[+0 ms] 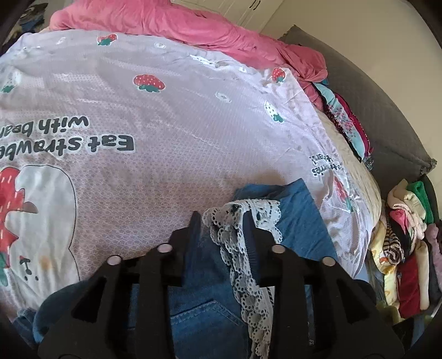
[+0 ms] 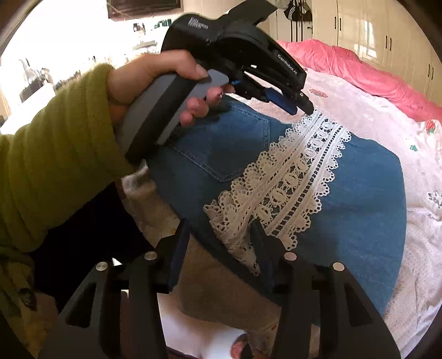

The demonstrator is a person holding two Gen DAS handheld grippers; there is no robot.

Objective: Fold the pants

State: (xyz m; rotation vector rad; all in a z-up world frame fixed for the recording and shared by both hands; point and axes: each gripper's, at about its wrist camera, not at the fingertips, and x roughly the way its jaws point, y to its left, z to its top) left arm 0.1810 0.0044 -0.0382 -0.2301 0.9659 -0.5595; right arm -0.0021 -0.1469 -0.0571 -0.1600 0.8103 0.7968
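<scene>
Blue denim pants with a white lace strip lie folded on the strawberry-print bedspread. In the left wrist view the pants fill the space between my left gripper's fingers, which stand open around the lace end. The left gripper also shows in the right wrist view, its tips at the far end of the lace. My right gripper is open, its fingers on either side of the near lace end at the pants' edge.
A pink duvet is bunched at the far side of the bed. Folded clothes lie along the grey headboard, and a clothes pile stands at the right. White wardrobes are behind the bed.
</scene>
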